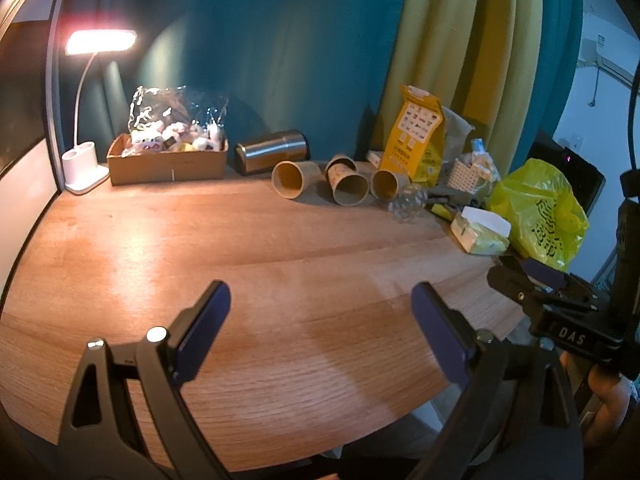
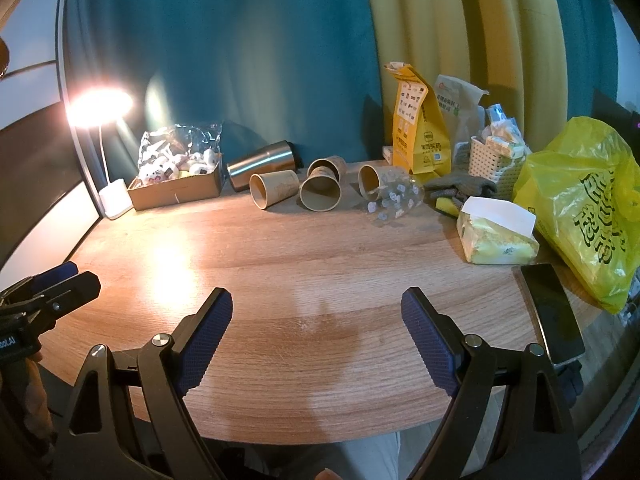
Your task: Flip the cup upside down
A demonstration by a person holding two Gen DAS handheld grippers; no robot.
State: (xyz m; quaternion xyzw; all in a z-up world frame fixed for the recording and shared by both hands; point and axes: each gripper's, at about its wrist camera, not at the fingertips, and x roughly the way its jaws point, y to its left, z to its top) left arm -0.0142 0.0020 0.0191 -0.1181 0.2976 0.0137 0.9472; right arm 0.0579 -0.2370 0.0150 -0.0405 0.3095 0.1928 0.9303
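Several brown paper cups lie on their sides at the back of the wooden table [image 1: 256, 264]: a left one [image 1: 294, 179] [image 2: 274, 189], a middle one [image 1: 350, 188] [image 2: 321, 190] with another behind it [image 1: 341, 164] [image 2: 331, 164], and a right one [image 1: 388, 183] [image 2: 370, 181]. A clear patterned plastic cup [image 1: 408, 203] [image 2: 394, 198] and a steel tumbler [image 1: 272, 151] [image 2: 262, 164] also lie on their sides. My left gripper [image 1: 320, 320] is open and empty over the front of the table, far from the cups. My right gripper [image 2: 316, 320] is open and empty, also near the front edge.
A lit desk lamp [image 1: 86, 160] and a cardboard box of toys [image 1: 168, 156] stand at back left. A yellow paper bag [image 2: 418, 128], white basket [image 2: 496, 164], tissue pack [image 2: 496, 236], yellow plastic bag [image 2: 584, 208] and a phone [image 2: 554, 312] crowd the right side.
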